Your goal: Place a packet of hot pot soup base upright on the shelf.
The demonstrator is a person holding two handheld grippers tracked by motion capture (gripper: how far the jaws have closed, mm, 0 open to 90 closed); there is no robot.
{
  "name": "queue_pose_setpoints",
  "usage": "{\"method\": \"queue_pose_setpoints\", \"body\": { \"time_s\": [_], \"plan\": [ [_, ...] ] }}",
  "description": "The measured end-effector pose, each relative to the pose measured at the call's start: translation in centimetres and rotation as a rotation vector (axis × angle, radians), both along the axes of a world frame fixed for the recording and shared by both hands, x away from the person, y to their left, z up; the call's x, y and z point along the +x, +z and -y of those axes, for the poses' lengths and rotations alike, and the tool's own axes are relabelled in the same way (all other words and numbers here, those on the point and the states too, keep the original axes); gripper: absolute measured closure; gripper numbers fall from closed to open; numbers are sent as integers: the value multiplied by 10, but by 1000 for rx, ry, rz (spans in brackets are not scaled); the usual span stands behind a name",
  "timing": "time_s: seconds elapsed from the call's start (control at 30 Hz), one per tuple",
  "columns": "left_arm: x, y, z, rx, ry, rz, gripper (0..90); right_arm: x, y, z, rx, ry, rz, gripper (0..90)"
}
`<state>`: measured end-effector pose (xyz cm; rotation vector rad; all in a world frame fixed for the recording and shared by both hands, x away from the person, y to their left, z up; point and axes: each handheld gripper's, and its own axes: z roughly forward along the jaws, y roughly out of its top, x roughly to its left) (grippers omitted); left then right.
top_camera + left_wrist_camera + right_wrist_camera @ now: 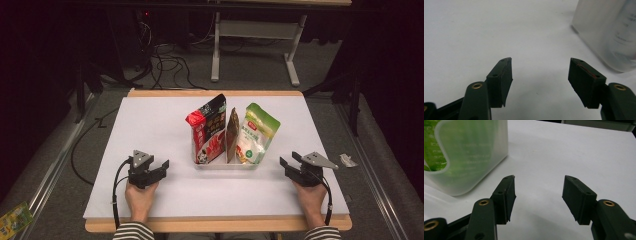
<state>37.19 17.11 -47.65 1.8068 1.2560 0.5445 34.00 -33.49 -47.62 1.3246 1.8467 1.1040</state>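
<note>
Resting on the white surface (150,125) at the lower left of the high view, the left gripper (161,167) has its fingers (504,77) spread with nothing between them. The right gripper (286,166), at the lower right, also shows its fingers (506,195) spread and empty. Between them, at frame centre, a clear plastic container (225,165) stands on the surface, well apart from both grippers. It holds three upright pouches: a red-and-black pouch (207,131), a brown pouch (232,132) and a green-and-white pouch (256,135).
</note>
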Motion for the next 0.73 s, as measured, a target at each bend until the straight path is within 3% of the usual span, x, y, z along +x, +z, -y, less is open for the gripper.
{"method": "queue_pose_setpoints", "body": {
  "time_s": [0.3, 0.73],
  "plan": [
    [3, -6, 1, 32, 39, 21, 349, 0, 0, -1, -5, -1, 3, 441],
    [3, -8, 7, 80, 23, 17, 366, -1, 0, -1, -5, -2, 2, 441]
  ]
}}
